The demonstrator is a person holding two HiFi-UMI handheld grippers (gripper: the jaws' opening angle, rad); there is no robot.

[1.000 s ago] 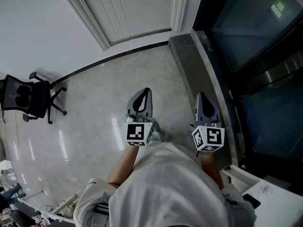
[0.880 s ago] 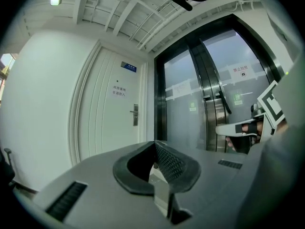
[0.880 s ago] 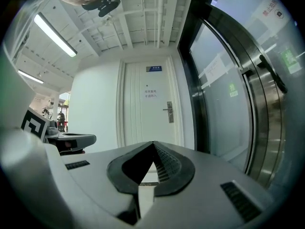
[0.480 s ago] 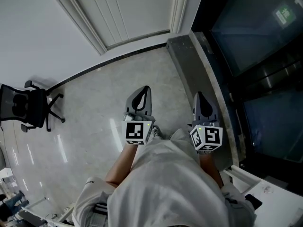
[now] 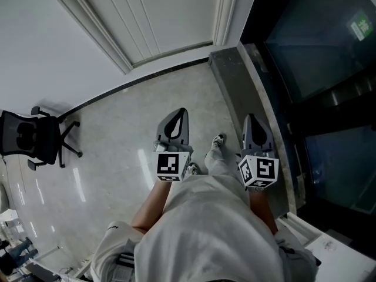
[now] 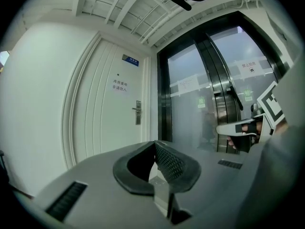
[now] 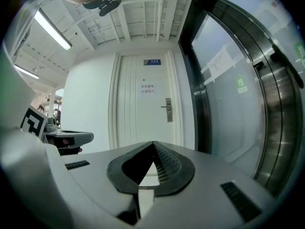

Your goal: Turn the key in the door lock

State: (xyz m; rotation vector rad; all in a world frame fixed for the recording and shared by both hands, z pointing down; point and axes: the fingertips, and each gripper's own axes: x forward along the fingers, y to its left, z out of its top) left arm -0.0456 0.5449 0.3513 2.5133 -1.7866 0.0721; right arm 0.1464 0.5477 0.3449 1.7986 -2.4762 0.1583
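Observation:
A white panelled door stands ahead at some distance, also in the left gripper view and at the top of the head view. Its metal handle and lock plate sit at its right edge, seen too as the handle plate. No key is discernible at this range. My left gripper and right gripper are held side by side, both pointing level at the door, jaws shut with nothing between them. In their own views the left gripper and right gripper tips meet.
Dark glass doors with a steel frame run along the right, a stone sill at their base. A black office chair stands left on the glossy floor. A person's shoe steps forward between the grippers.
Both grippers and the person have moved forward toward the door. A foot has stepped out between the grippers. The chair has slid back in the view.

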